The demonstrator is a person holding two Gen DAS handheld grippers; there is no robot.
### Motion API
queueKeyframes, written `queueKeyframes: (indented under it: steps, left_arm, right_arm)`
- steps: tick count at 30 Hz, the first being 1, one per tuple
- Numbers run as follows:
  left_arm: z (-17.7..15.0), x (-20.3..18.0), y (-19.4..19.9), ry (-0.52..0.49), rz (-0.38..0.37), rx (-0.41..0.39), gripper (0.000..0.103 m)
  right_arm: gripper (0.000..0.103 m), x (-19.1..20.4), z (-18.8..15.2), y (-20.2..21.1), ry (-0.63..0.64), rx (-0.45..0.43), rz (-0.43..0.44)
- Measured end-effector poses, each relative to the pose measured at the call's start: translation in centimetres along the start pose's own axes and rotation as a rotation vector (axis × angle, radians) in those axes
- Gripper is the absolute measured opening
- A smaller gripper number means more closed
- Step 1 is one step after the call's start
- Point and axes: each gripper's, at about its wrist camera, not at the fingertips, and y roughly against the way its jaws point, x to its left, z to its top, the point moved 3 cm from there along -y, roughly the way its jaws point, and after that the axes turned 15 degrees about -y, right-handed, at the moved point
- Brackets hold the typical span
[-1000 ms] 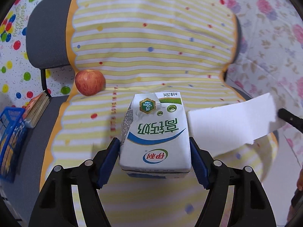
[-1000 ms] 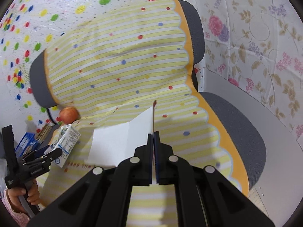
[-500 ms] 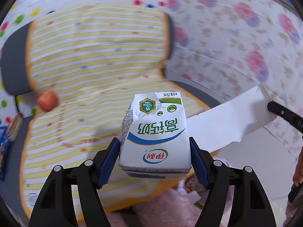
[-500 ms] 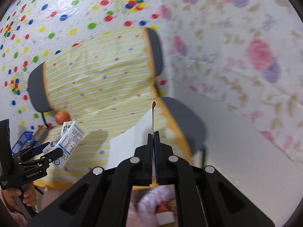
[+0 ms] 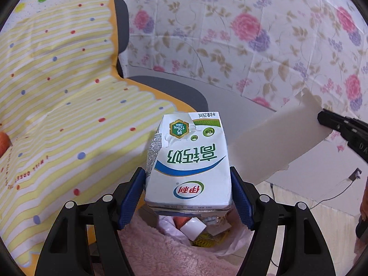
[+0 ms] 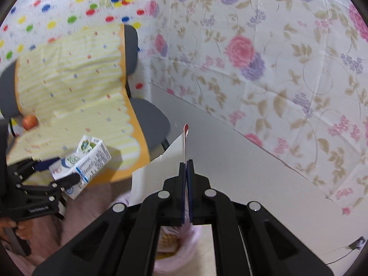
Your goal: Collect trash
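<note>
My left gripper [image 5: 188, 185] is shut on a white milk carton [image 5: 189, 161] and holds it in the air above a trash bin [image 5: 202, 232] lined with a clear bag and holding several scraps. My right gripper [image 6: 186, 168] is shut on a flat piece of white cardboard [image 6: 158, 172], seen edge-on, above the same bin [image 6: 171, 241]. The cardboard [image 5: 276, 142] also shows in the left wrist view, right of the carton. The carton [image 6: 80, 163] and the left gripper [image 6: 53, 174] show at the left of the right wrist view.
A grey chair [image 5: 165, 89] draped in a yellow striped cloth [image 5: 69, 105] stands to the left, with a red apple [image 6: 30, 122] on its seat. A floral wall [image 6: 264, 57] is behind. A pink fluffy cover [image 5: 161, 253] lies under the grippers. A cable [image 5: 331, 195] runs at the right.
Both grippers have swung right, away from the chair seat, carrying the carton and the cardboard. The trash bin has come into view beneath them.
</note>
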Motion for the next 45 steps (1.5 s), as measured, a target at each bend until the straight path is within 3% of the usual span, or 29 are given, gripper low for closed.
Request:
queueKeyframes:
  steps: [11, 12, 15, 19, 21, 24, 28, 31, 34, 38, 41, 45]
  left_arm:
    - [-0.4, -1.2, -3.4, -0.02, -0.066, 0.063, 0.075]
    - [-0.4, -1.3, -3.9, -0.022, -0.071, 0.07, 0.081]
    - [-0.4, -1.3, -4.8, -0.011, -0.094, 0.077, 0.085]
    - [-0.2, -0.6, -4.6, 0.004, -0.078, 0.076, 0.085]
    - [-0.2, 0.4, -3.6, 0.011, -0.035, 0.066, 0.086]
    - [-0.4, 1.8, -1.8, 0.03, 0.045, 0.069, 0.088]
    - [-0.7, 3.3, 0.4, 0.06, 0.097, 0.077, 0.089]
    - [-0.8, 4.2, 2.4, 0.075, 0.125, 0.084, 0.09]
    - [-0.8, 4.8, 4.2, 0.098, 0.115, 0.083, 0.091]
    - [-1.0, 6.1, 7.0, 0.116, 0.202, 0.08, 0.096]
    - [-1.2, 7.1, 8.9, 0.126, 0.213, 0.074, 0.097]
    - [-2.0, 9.2, 11.9, 0.19, 0.311, 0.052, 0.097]
  right_arm:
    - [0.004, 2.4, -3.6, -7.1, 0.043, 0.159, 0.056]
    - [0.009, 2.5, -3.6, -7.5, 0.04, 0.166, 0.063]
    - [0.044, 2.4, -3.6, -8.3, 0.016, 0.172, 0.084]
    - [0.044, 2.3, -3.4, -8.4, 0.005, 0.178, 0.083]
    - [0.047, 2.1, -3.2, -8.1, -0.001, 0.182, 0.087]
    - [0.061, 1.8, -2.6, -6.9, -0.037, 0.198, 0.126]
    - [0.087, 2.1, -1.9, -5.1, -0.058, 0.181, 0.148]
    - [0.097, 3.0, -1.2, -3.5, -0.054, 0.148, 0.165]
    - [0.097, 4.3, -0.7, -2.0, -0.035, 0.133, 0.198]
    - [0.097, 7.0, 0.0, -0.7, 0.018, 0.122, 0.249]
    - [0.097, 8.9, 0.7, -0.2, 0.065, 0.112, 0.252]
    - [0.097, 12.3, 1.5, 0.7, 0.136, 0.091, 0.293]
